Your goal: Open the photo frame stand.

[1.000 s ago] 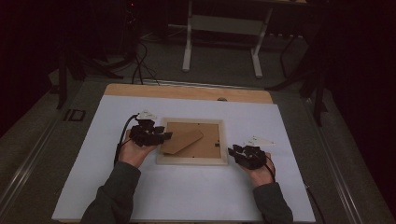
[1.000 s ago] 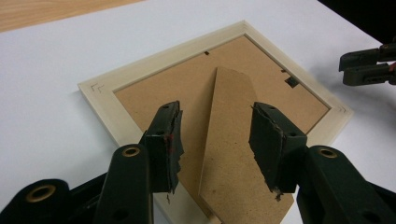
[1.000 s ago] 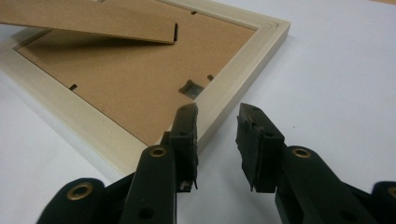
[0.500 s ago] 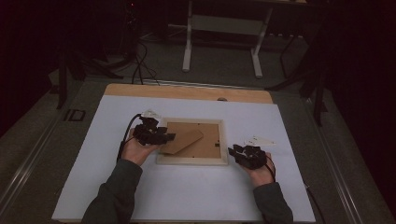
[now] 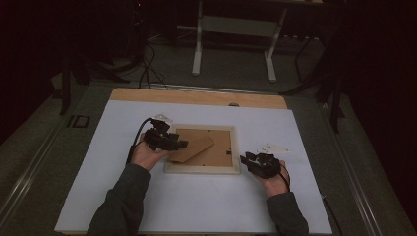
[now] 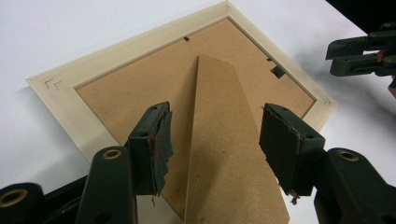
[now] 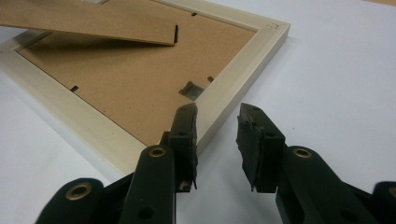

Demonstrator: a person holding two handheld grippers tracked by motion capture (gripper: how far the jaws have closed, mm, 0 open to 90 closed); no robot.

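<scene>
A pale wooden picture frame (image 5: 202,169) lies face down on the white tabletop (image 5: 196,206), its brown fibreboard backing (image 6: 140,88) turned up, between the 2 hands. A tapered brown fibreboard stand flap (image 6: 229,154) is hinged to that backing and points toward the left hand-held gripper (image 6: 215,140), whose 2 black jaws have just been opening; they now stand wide, 1 on each side of the flap, with a clear gap between each pad and the flap's edges, so nothing is clamped. In the high view this left hand-held gripper (image 5: 173,142) sits over the frame's left edge. The right hand-held gripper (image 7: 217,128) rests at the frame's near right corner, jaws partly open and empty, 1 jaw just beside the wooden rail, the other over bare tabletop.
</scene>
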